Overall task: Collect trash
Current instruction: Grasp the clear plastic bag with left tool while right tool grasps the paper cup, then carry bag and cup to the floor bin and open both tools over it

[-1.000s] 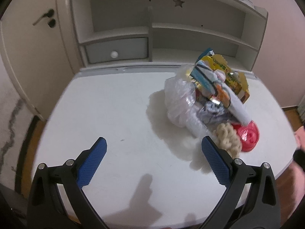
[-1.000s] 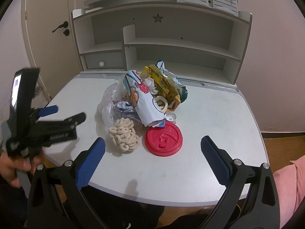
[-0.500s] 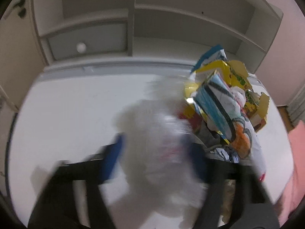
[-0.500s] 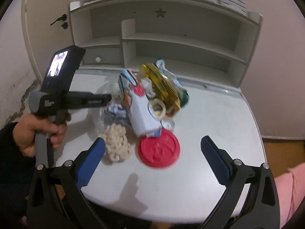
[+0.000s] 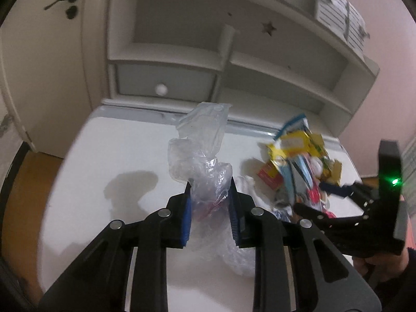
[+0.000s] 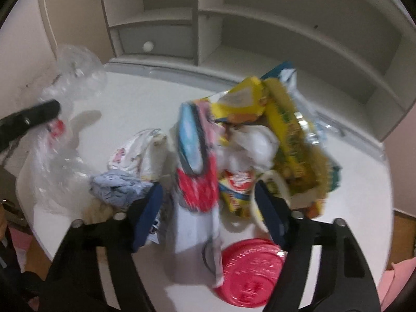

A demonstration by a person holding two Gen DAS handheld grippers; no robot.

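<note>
In the left wrist view, the left gripper (image 5: 211,185) at lower centre is closing narrow on the clear plastic bag (image 5: 201,150), its pads pressing the crumpled film above the white table (image 5: 117,150). The wrapper pile (image 5: 299,163) lies at the right.

In the right wrist view, the right gripper (image 6: 208,195) is closing, half wide, around a white and red wrapper (image 6: 197,197) in the centre; whether the pads touch it I cannot tell. The red lid (image 6: 249,273) lies at lower right.

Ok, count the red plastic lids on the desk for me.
1. The red lid lies flat on the desk at the near edge of the trash pile, partly under a wrapper. Others may be hidden in the pile.
</note>
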